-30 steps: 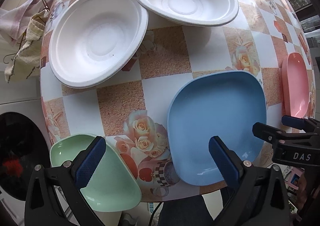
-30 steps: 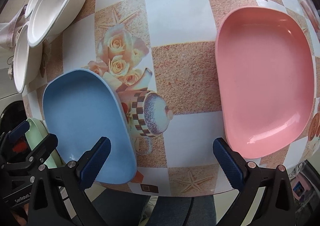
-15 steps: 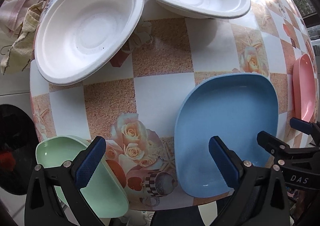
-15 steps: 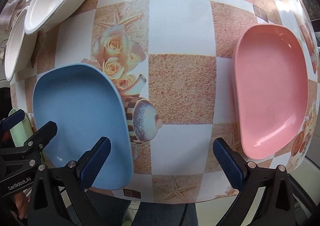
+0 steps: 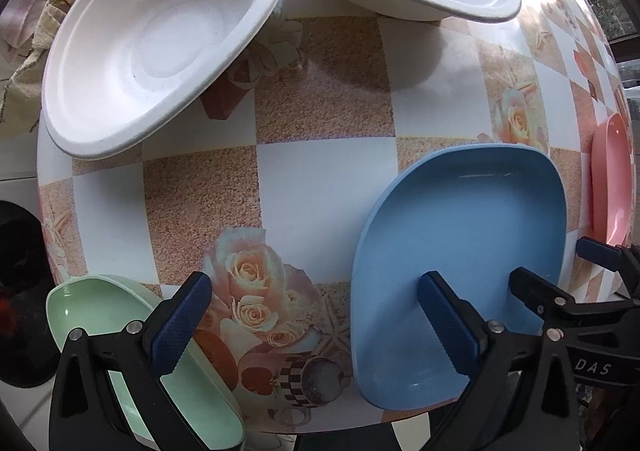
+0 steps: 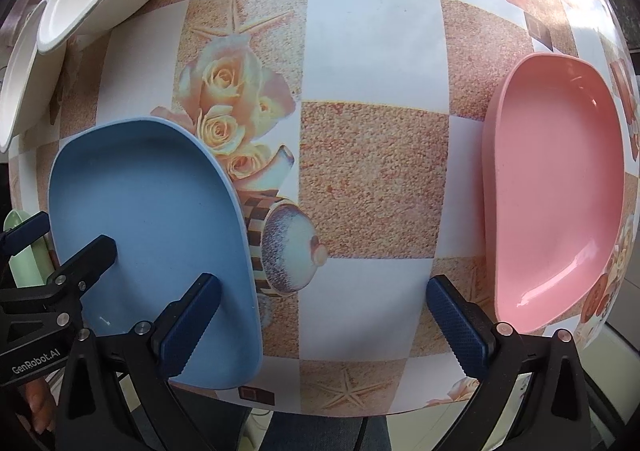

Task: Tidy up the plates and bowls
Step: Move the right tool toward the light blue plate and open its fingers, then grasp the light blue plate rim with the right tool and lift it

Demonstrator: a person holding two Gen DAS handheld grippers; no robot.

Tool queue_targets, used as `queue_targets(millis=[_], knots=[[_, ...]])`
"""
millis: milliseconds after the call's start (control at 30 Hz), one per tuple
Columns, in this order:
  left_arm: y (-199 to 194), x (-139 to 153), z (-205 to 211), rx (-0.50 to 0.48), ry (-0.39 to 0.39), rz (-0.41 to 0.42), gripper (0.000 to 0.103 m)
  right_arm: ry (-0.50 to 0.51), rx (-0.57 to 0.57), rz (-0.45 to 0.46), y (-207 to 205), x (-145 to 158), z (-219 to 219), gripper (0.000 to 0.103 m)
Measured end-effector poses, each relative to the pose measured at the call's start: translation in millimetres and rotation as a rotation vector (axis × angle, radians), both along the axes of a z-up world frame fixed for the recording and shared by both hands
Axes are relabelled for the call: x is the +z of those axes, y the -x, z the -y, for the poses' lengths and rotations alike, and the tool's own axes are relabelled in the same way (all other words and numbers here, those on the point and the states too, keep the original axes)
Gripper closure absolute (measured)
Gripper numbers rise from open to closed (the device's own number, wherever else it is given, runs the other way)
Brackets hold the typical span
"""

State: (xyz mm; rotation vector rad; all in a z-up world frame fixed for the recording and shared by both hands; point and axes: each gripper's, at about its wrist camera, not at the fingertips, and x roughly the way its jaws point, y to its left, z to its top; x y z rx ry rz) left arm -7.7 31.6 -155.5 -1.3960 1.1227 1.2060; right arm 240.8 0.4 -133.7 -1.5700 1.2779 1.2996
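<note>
Left gripper point(image 6: 32, 251) — "GenRobot.AI"; right gripper point(image 5: 592, 271) — "DAS".

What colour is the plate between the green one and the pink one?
Blue plate, shown best in the right wrist view.

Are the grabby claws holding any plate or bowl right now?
No. The left gripper and right gripper are both wide open with nothing between their fingers. The blue plate, pink plate and green plate all lie on the table.
</note>
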Motion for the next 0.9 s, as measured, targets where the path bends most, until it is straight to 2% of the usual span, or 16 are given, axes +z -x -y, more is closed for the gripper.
queue_targets(millis=[300, 467, 533, 633, 700, 733, 767, 800, 833, 867, 900], knots=[[8, -7, -9, 0.017, -0.033, 0.018, 0.000, -0.020, 0.005, 0.000, -9, 2, 11, 0.000], [2, -4, -8, 0.025, -0.016, 0.048, 0.000, -0.006, -0.010, 0.002, -12, 2, 11, 0.000], [1, -3, -9, 0.025, 0.004, 0.048, 0.002, -0.013, 0.006, 0.001, -11, 7, 11, 0.005], [-11, 4, -7, -0.025, 0.001, 0.050, 0.011, -0.045, 0.082, -0.018, -2, 19, 17, 0.028], [-22, 8, -6, -0.072, 0.003, 0.055, 0.020, -0.050, 0.109, -0.038, 2, 24, 23, 0.050], [-26, 10, -6, -0.091, 0.005, 0.057, 0.023, -0.048, 0.110, -0.048, 2, 26, 26, 0.054], [-31, 12, -6, -0.113, 0.004, 0.057, 0.027, -0.043, 0.101, -0.068, 2, 27, 28, 0.067], [-36, 13, -5, -0.135, 0.005, 0.061, 0.030, -0.020, 0.078, -0.106, 1, 27, 31, 0.085], [-42, 15, -4, -0.163, 0.006, 0.060, 0.031, 0.011, 0.055, -0.137, 0, 25, 34, 0.090], [-46, 17, -3, -0.183, 0.000, 0.056, 0.038, 0.016, 0.043, -0.139, -1, 26, 36, 0.090], [-48, 20, -1, -0.194, -0.004, 0.054, 0.039, 0.019, 0.042, -0.139, -2, 26, 38, 0.090]])
